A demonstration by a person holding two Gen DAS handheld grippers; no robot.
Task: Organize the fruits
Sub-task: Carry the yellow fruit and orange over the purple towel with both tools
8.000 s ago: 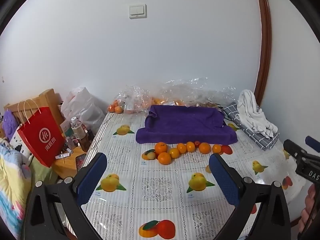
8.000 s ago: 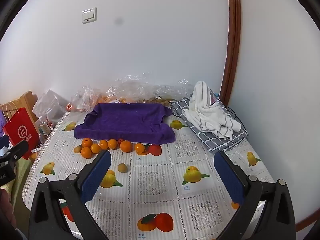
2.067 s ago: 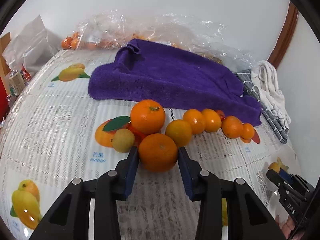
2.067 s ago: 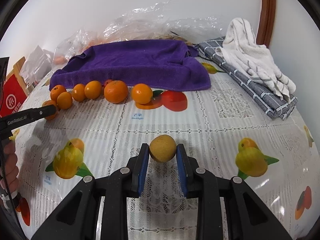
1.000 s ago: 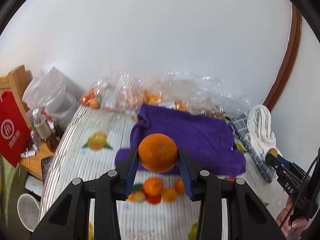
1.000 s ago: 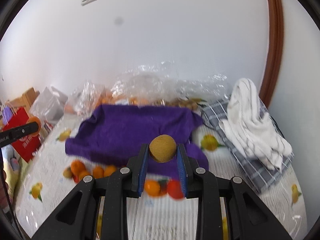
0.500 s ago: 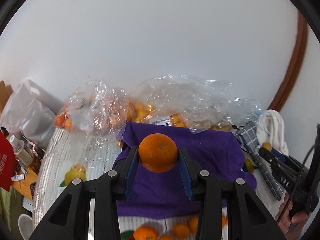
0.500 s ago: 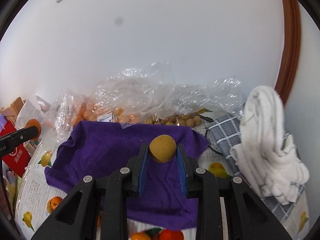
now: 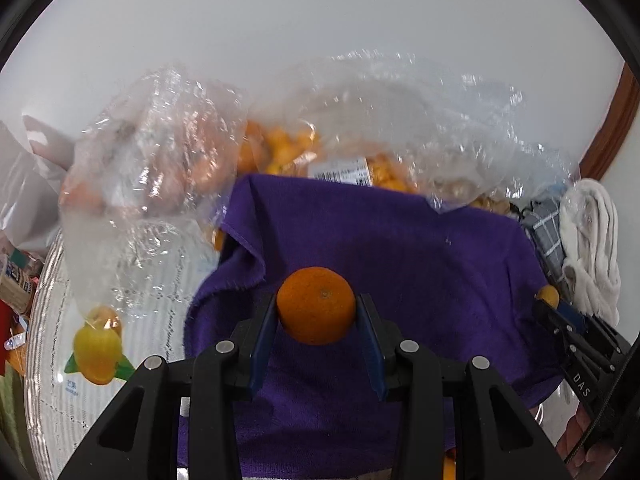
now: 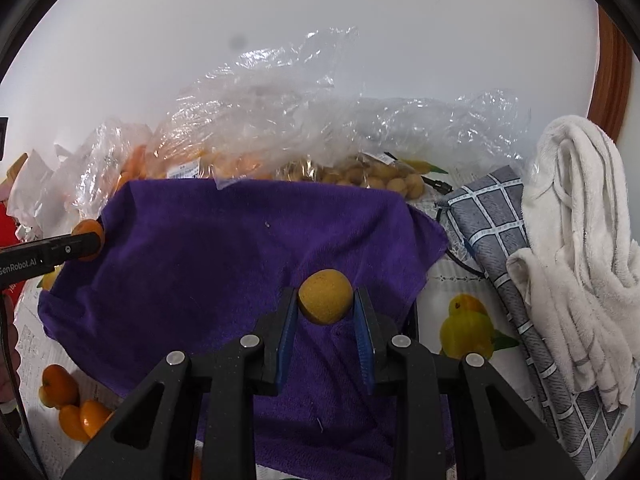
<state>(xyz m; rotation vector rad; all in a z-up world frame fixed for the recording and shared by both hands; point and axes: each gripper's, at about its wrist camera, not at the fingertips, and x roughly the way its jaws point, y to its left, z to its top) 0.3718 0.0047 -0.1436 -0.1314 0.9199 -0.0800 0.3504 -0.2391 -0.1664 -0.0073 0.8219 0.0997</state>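
Gripping an orange (image 9: 316, 305) between its blue pads, the left claw (image 9: 316, 312) hangs over the left half of the purple towel (image 9: 400, 248), which lies bare under it. The right claw (image 10: 326, 304) is closed tight on a small tan-yellow round fruit (image 10: 326, 297) above the towel's right part, near its right edge; beyond that edge sit a grey checked cloth (image 10: 492, 216) and a white towel (image 10: 576, 216). Along the towel's far edge, against the wall, lie clear plastic bags (image 10: 280, 120): one holds small orange fruits (image 9: 288, 148), another small tan round fruits (image 10: 376, 178). Three loose oranges (image 10: 72, 404) show on the fruit-print tabletop cover (image 9: 120, 360) by the towel's near left corner.
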